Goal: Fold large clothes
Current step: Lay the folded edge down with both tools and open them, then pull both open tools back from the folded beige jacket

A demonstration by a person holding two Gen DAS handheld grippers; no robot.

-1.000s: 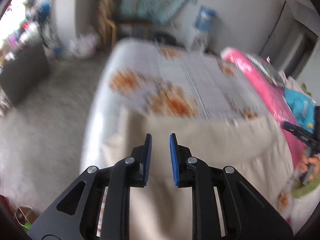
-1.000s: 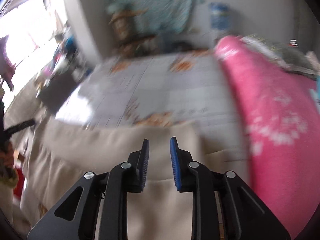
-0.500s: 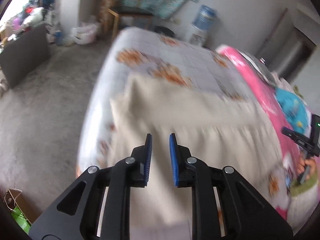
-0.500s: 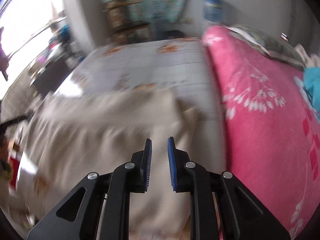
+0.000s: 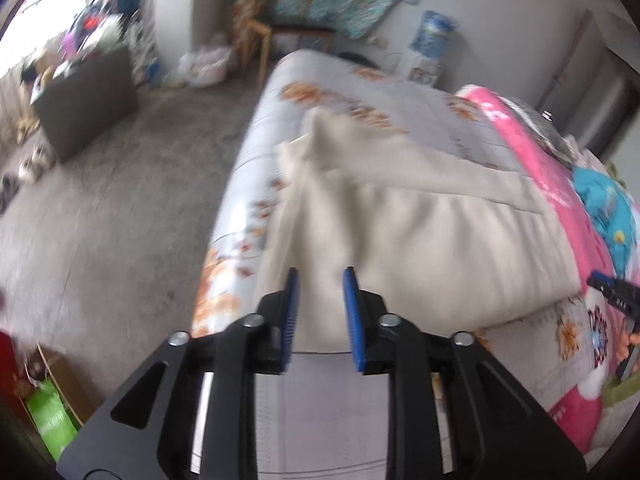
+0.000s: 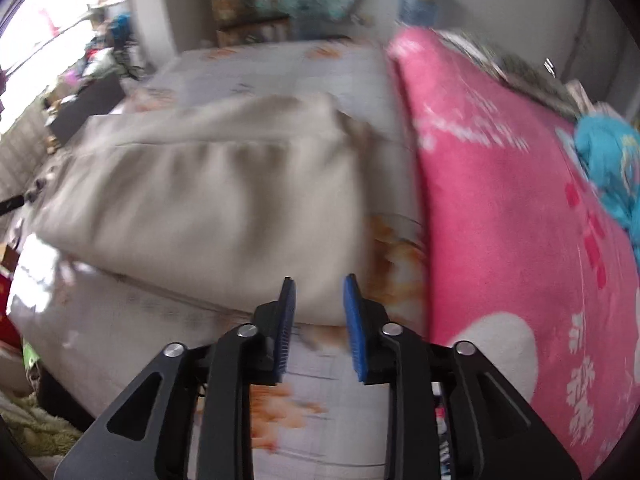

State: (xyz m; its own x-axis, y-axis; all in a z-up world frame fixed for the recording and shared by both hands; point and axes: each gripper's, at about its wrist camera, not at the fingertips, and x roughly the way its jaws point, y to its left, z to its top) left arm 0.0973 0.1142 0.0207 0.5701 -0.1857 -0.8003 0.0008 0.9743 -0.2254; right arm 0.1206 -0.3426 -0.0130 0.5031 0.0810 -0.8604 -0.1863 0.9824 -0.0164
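A large beige garment [image 5: 420, 224] lies folded over on the bed, also in the right wrist view [image 6: 208, 200]. My left gripper [image 5: 320, 312] is open and empty, just off the garment's near left edge. My right gripper [image 6: 318, 316] is open and empty, just off the near right corner. The right gripper's tip shows at the far right of the left wrist view [image 5: 612, 292]. The garment's far edge is doubled back with a visible fold line.
The bed has a white sheet with orange flowers [image 5: 360, 92]. A pink blanket [image 6: 520, 220] runs along the right side, with a turquoise cloth [image 6: 612, 160] on it. Grey floor [image 5: 112, 220], a dark box [image 5: 84, 108] and a wooden chair [image 5: 272, 36] are at the left.
Both grippers pulled back toward the near edge of the bed and away from the garment. The garment now lies folded over on the bed, and the jaws stand a little wider.
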